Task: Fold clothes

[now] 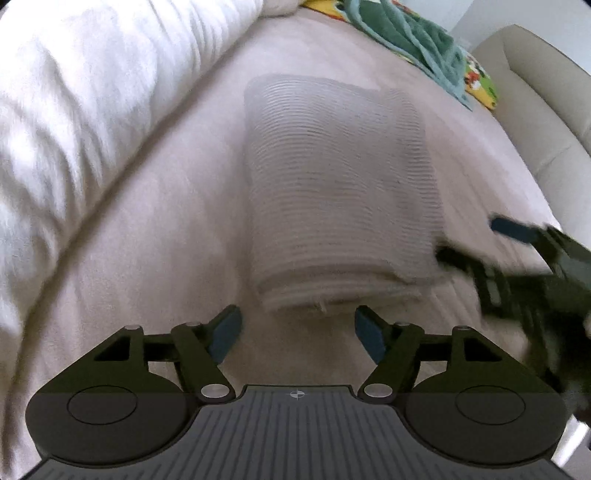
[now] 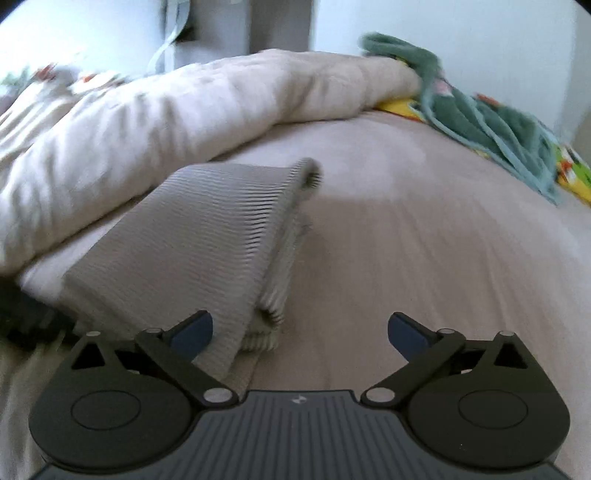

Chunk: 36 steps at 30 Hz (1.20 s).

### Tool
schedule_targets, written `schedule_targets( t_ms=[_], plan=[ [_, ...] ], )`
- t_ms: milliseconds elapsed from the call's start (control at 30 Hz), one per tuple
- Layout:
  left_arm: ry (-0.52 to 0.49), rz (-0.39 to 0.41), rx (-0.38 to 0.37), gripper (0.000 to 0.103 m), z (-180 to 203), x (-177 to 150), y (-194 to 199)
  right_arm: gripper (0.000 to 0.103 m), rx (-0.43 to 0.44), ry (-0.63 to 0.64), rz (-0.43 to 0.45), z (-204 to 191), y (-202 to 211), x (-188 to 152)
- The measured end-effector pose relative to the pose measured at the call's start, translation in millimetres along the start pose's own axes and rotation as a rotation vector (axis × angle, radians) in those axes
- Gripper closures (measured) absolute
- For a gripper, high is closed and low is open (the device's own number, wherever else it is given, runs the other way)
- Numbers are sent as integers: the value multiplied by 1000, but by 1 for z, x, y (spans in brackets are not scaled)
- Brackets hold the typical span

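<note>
On bed (image 1: 155,206): folded ribbed garment (image 1: 332,192) lies mid-sheet | left hand-held gripper (image 1: 297,332) released, short of near fold edge | right hand-held gripper (image 2: 300,332) spread wide, empty, corner between fingers | duvet (image 1: 85,85) borders left, bare sheet right.

Ahead of your grippers stretches a pale beige bedsheet (image 2: 424,240), with a rumpled white duvet (image 1: 74,110) heaped to the left. A cream padded headboard (image 1: 546,122) curves at far right, beneath a light-blue wall (image 2: 461,33).

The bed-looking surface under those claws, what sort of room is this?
Most likely a bedroom: a beige sheet covers a wide soft surface, a white duvet is bunched along one side, and a folded striped garment lies on it.
</note>
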<state>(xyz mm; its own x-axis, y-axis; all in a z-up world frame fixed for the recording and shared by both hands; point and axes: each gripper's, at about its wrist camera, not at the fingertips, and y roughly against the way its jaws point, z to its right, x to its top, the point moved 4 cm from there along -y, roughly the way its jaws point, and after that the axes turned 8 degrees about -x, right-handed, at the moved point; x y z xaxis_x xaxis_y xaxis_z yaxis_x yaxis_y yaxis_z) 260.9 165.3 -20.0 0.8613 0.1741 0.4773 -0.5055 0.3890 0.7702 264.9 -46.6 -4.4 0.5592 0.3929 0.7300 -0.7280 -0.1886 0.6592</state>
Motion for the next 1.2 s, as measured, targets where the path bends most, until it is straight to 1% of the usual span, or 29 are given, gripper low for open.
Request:
schedule_targets(
  t_ms=[100,133,167,200,233,267,333,400,467,533,600,667,700,733,833,867,900,967,1000,1067,1133,1167,1200],
  plan=[
    [-26,40,44,31,-5,25,5,0,19,109,-46,-15,-3,-10],
    [-22,64,47,31,-7,33,10,0,21,139,-64,-20,-6,-13],
    [-20,85,50,30,-9,39,14,0,16,159,-53,-26,-5,-14],
    [-22,90,53,29,-10,42,16,0,-6,178,-33,-30,-4,-13],
    [-24,92,56,28,-10,45,17,0,-61,193,-12,-32,-6,-10],
    [-30,83,65,28,-10,41,17,0,-116,206,9,-34,-8,-8],
    [-46,49,78,27,-5,30,13,0,-195,185,9,-29,-15,-5],
    [-63,30,60,22,4,16,12,0,-175,119,-39,-22,-20,-4],
    [-84,33,39,8,16,-2,13,0,-84,46,-74,-19,-16,-9],
    [-113,50,38,7,32,-20,15,0,-43,2,-85,-20,-6,-20],
    [-129,75,74,4,43,-40,13,0,-51,-26,-79,-19,4,-34],
    [-149,78,120,0,52,-55,6,0,-72,-50,-64,-11,13,-47],
    [-159,79,143,0,56,-63,3,0,-80,-55,-51,-9,17,-54],
    [-172,90,164,0,60,-70,1,0,-87,-63,-36,-5,22,-60],
    [-241,224,199,0,63,-87,-1,0,-103,-119,36,5,36,-70],
    [-235,269,204,0,62,-91,-2,0,-111,-144,50,8,37,-72],
    [-236,296,210,0,63,-93,-1,0,-111,-153,40,8,35,-75],
    [-243,322,204,0,61,-94,5,0,-111,-158,9,5,31,-85],
    [-247,335,202,0,60,-95,8,0,-117,-158,11,2,32,-88],
    [-268,363,207,0,63,-95,12,0,-141,-143,40,0,35,-88],
    [-305,387,228,0,70,-95,13,0,-156,-97,55,-2,30,-85],
    [-347,369,273,0,75,-97,6,0,-163,-75,62,-3,27,-84],
    [-358,319,308,0,76,-97,-6,0,-150,-66,51,-3,23,-85]
  ],
)
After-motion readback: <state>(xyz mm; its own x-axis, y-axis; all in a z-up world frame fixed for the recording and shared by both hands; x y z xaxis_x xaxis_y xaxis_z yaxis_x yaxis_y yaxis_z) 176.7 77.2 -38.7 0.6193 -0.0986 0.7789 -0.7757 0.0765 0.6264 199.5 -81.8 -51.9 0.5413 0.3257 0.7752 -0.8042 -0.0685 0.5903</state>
